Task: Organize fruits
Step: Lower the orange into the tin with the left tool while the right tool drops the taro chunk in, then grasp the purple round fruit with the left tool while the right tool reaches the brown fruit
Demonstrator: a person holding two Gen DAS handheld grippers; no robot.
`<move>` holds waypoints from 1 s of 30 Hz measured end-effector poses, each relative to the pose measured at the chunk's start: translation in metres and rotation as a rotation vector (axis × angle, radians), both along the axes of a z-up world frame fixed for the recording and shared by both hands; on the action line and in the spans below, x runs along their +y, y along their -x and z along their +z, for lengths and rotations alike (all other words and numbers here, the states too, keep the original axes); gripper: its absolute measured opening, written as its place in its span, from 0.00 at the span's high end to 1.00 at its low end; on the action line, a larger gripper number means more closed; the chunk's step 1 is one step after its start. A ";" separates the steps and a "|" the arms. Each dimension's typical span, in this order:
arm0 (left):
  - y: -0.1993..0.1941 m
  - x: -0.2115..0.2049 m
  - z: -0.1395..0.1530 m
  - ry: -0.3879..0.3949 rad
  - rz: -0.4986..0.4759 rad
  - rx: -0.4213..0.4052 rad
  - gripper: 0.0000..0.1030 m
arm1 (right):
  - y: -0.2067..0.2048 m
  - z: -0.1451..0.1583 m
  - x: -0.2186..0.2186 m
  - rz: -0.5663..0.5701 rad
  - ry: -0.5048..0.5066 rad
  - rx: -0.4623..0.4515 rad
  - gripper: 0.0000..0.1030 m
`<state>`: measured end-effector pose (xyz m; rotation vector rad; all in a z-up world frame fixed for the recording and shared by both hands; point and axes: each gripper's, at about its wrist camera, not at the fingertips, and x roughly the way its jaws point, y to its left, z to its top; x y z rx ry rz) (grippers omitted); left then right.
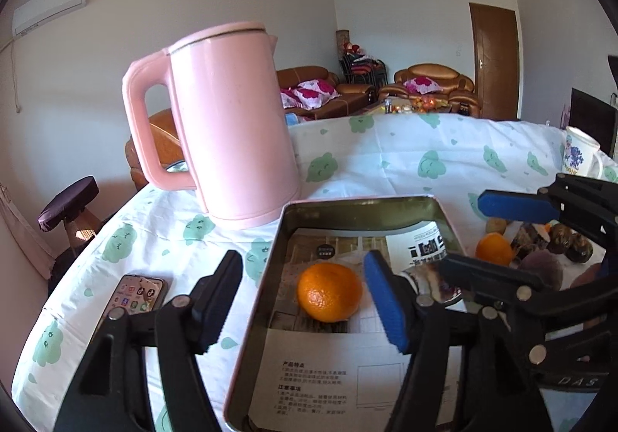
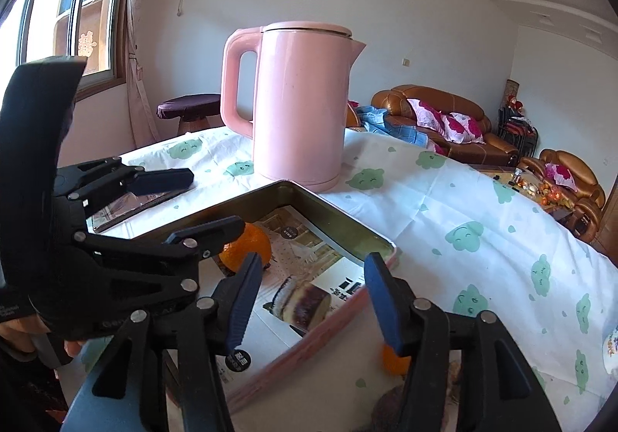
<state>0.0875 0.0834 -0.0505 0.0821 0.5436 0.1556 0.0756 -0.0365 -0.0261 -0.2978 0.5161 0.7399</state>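
Resting loose on the printed paper lining the metal tray (image 1: 444, 216), orange (image 1: 329, 292) between the spread fingers of left gripper (image 1: 305, 300), untouched by either pad. Right gripper (image 2: 309, 300) likewise spread, gripping nothing, held over tray's near corner. Second orange (image 2: 394, 360) beside tray, largely masked by right finger. Dark fruits beyond: kind indeterminable.

Glossy metal tray (image 1: 359, 210), lined with printed paper (image 1: 309, 374); dimpled orange (image 1: 329, 291) at its centre; smooth matt plastic kettle (image 1: 228, 123) at 11 o'clock; creased cloth (image 1: 405, 161) beneath.
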 end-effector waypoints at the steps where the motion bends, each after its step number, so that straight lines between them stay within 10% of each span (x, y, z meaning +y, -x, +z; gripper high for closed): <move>1: 0.006 -0.003 0.005 0.003 -0.007 -0.024 0.26 | 0.004 0.002 -0.008 -0.014 0.003 -0.016 0.41; 16: 0.016 -0.108 0.000 0.014 -0.231 -0.011 0.23 | 0.017 0.001 -0.159 -0.339 -0.061 0.006 0.37; 30: -0.011 -0.157 -0.023 -0.011 -0.297 0.141 0.23 | -0.002 -0.030 -0.190 -0.388 -0.016 0.164 0.37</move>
